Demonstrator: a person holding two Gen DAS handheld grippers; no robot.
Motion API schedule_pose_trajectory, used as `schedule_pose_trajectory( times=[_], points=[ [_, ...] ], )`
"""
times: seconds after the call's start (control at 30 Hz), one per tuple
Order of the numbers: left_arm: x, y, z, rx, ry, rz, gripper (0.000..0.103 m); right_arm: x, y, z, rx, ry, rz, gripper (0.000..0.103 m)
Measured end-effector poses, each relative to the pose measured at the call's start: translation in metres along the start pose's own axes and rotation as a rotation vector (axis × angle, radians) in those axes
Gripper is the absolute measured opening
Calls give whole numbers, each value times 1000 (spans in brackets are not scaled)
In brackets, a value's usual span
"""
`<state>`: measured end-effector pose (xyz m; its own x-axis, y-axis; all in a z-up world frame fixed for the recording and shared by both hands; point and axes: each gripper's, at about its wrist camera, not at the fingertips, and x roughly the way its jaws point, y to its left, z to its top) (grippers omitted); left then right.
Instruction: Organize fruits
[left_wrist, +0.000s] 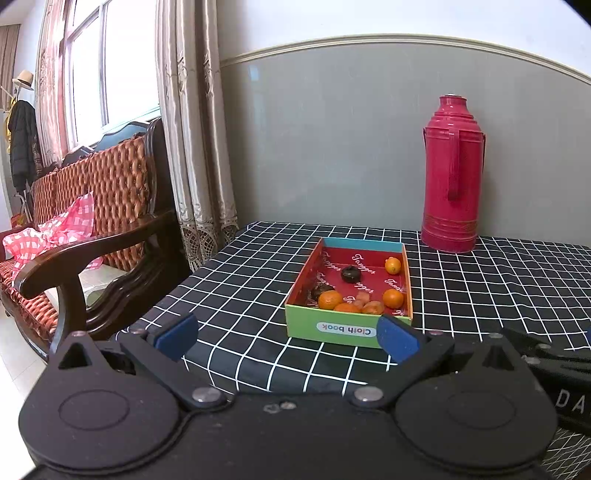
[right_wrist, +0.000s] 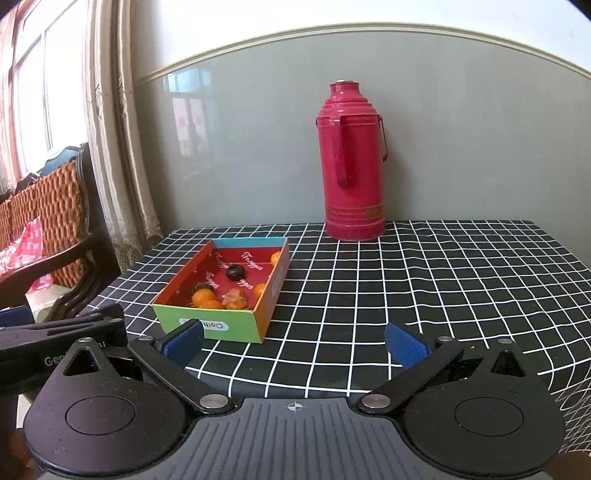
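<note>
A shallow cardboard box (left_wrist: 328, 326) (right_wrist: 218, 325) with a red inside and a green front wall marked "Cloth book" stands on the black checked tablecloth (left_wrist: 498, 295) (right_wrist: 406, 280). In it lie several small oranges (left_wrist: 330, 299) (right_wrist: 202, 297), dark round fruits (left_wrist: 349, 273) (right_wrist: 235, 272) and dried brownish pieces (left_wrist: 364, 297) (right_wrist: 235, 294). My left gripper (left_wrist: 286, 338) is open and empty, just in front of the box. My right gripper (right_wrist: 295, 343) is open and empty, to the right of the box's front.
A tall red thermos flask (left_wrist: 452, 173) (right_wrist: 352, 162) stands at the back of the table by the grey wall. A wooden sofa (left_wrist: 92, 206) with a pink checked cloth (left_wrist: 55, 232) is left of the table, beside curtains (left_wrist: 192, 129).
</note>
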<state>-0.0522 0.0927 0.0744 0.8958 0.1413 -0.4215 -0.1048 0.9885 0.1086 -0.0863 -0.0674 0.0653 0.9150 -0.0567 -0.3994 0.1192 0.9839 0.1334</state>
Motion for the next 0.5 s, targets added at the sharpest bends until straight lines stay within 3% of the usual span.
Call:
schedule_pose_trajectory(
  times=[0.5],
  points=[
    [2,-1,3,-4,2,-12,97,1,-2,4,-5,-3,-2,103]
  ],
)
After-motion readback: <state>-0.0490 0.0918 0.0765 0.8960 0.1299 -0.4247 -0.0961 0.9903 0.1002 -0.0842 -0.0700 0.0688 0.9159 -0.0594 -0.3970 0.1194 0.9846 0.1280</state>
